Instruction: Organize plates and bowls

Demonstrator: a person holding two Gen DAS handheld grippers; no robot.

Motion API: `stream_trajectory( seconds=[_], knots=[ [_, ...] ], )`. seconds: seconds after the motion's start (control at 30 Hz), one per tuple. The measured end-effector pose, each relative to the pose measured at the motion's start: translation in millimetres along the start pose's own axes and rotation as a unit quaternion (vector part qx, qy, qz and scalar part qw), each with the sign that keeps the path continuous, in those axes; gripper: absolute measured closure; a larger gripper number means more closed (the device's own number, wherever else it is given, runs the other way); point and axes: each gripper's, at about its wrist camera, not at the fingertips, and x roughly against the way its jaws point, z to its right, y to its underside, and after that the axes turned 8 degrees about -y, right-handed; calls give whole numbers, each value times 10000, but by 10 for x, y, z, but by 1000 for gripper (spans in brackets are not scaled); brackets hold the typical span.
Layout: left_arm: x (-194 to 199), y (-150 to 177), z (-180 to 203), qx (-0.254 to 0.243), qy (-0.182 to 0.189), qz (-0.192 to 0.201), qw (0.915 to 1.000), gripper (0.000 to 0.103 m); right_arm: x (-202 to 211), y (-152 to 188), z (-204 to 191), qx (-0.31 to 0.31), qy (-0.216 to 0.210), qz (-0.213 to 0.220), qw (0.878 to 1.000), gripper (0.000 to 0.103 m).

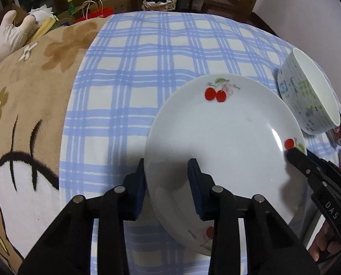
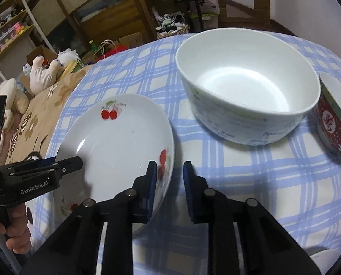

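A white cherry-print plate (image 1: 225, 142) lies on the blue checked cloth; it also shows in the right wrist view (image 2: 122, 146). My left gripper (image 1: 167, 181) is open, its fingers straddling the plate's near-left rim, one under and one over. My right gripper (image 2: 170, 183) is open, its fingers astride the plate's right rim; it also shows in the left wrist view (image 1: 294, 154). A large white bowl with print (image 2: 246, 91) stands behind the plate to the right, also visible in the left wrist view (image 1: 307, 91).
A small red patterned bowl (image 2: 335, 119) stands right of the big bowl. A tan cartoon blanket (image 1: 21, 114) covers the surface left of the cloth. Plush toys (image 2: 44, 73), bags and shelves lie beyond the far edge.
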Motion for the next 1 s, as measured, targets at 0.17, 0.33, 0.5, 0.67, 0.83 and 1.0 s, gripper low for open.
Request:
stream_trajectory(
  seconds=[0.17, 0.33, 0.5, 0.67, 0.83, 1.0],
  knots=[
    [-4, -3, -15, 183, 31, 61, 9998, 72, -44, -48, 11, 71, -176, -84, 9998, 86],
    [-31, -30, -58, 313, 129, 25, 9994, 73, -143, -80, -5, 25, -287, -216, 9994, 87],
    [-20, -25, -113, 522, 206, -37, 9984, 74, -128, -91, 1, -91, -341, -248, 9991, 88],
    [42, 33, -57, 534, -25, -8, 9986, 74, -28, -66, -43, -44, -346, -211, 9992, 88],
    [200, 66, 11, 439, -1, 109, 9990, 74, 106, -66, -14, -130, -408, -75, 9991, 88],
    [409, 81, 42, 412, 36, 256, 9988, 74, 321, -41, -13, -87, -428, 99, 9990, 89]
  ],
)
